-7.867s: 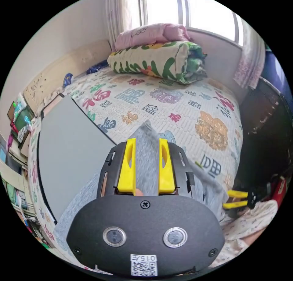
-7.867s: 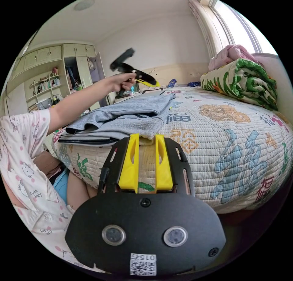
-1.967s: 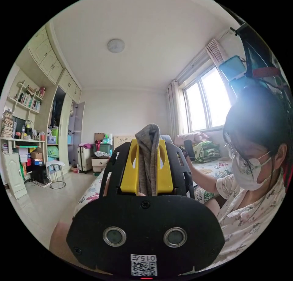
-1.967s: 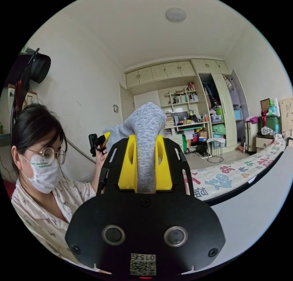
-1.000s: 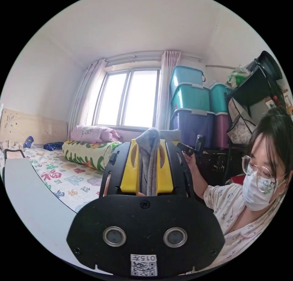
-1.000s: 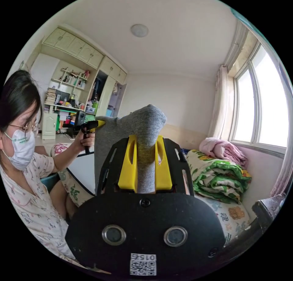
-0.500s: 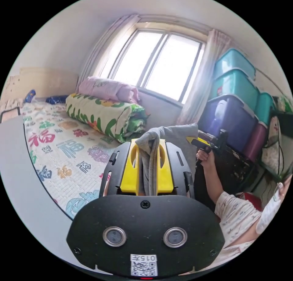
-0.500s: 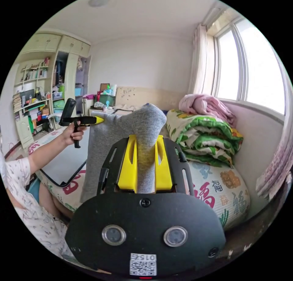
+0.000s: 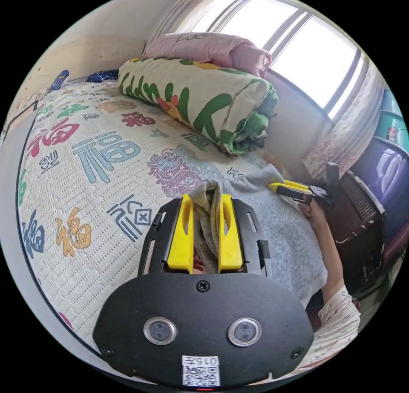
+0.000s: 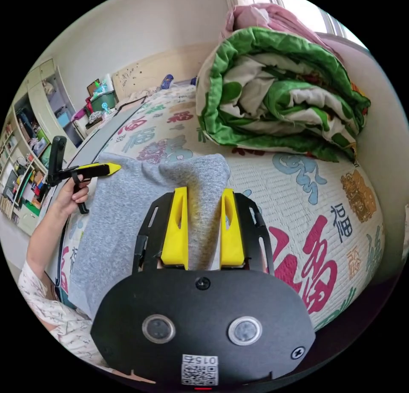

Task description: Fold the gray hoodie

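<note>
1. Gripping the gray hoodie (image 9: 272, 226) at two points, a person held it stretched between two grippers over a bed. In the left gripper view, the left gripper (image 9: 205, 202) had its yellow jaws clamped on a bunched fold of the gray fabric; in the right gripper view, the right gripper (image 10: 203, 195) had its jaws pressed on a broader hump of the same cloth.
2. The left gripper view took in the window (image 9: 298, 52) with its patterned curtain (image 9: 345, 137), a dark cabinet (image 9: 362, 222) beside the bed and the right gripper, held in a hand (image 9: 317, 212) at the hoodie's far edge. The right gripper view looked the other way: a pale wall (image 10: 140, 39), a wooden headboard (image 10: 149, 75), shelves and cupboards (image 10: 25, 128), and the left gripper gripped by the other hand (image 10: 70, 195).
3. Counted across both views: two grippers, two hands, one hoodie, one rolled green-and-white quilt (image 10: 281, 94) and one pink blanket (image 9: 204, 50) folded on top of it.
4. The hoodie hung low over the bed's white quilted cover (image 9: 85, 163), printed with large coloured characters. A flat gray board (image 10: 106, 131) with a dark rim lay along the bed's far side. The quilt roll sat against the wall under the window.
</note>
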The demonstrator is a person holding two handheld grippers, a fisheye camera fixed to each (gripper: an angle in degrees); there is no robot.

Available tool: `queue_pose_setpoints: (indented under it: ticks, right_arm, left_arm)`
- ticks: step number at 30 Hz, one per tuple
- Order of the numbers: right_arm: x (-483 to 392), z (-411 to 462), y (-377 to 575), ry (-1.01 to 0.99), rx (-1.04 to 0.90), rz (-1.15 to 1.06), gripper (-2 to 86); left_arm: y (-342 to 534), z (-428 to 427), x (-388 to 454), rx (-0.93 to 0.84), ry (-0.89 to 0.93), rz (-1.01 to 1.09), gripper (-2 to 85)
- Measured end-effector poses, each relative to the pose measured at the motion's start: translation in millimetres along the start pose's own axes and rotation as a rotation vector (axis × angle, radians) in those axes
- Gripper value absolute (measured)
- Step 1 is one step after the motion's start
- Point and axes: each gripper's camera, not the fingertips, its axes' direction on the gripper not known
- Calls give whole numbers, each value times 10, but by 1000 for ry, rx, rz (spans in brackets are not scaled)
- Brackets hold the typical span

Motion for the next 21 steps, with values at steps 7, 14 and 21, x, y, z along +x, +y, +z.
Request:
queue_pose_setpoints:
  ticks: [7,14,21]
  right_arm:
    - [69,-386,429,296,217,0,41]
    - [-1360,-760,2038,679,564,-450,-6]
    - [-2466,-1050,4118,201,760,-714,-10]
  left_arm:
    - [-203,-286,103,43,-294,37,102]
    - [699,-2015,771,227,-385,325,73]
    - [2776,-4660,844,331,-345,324,75]
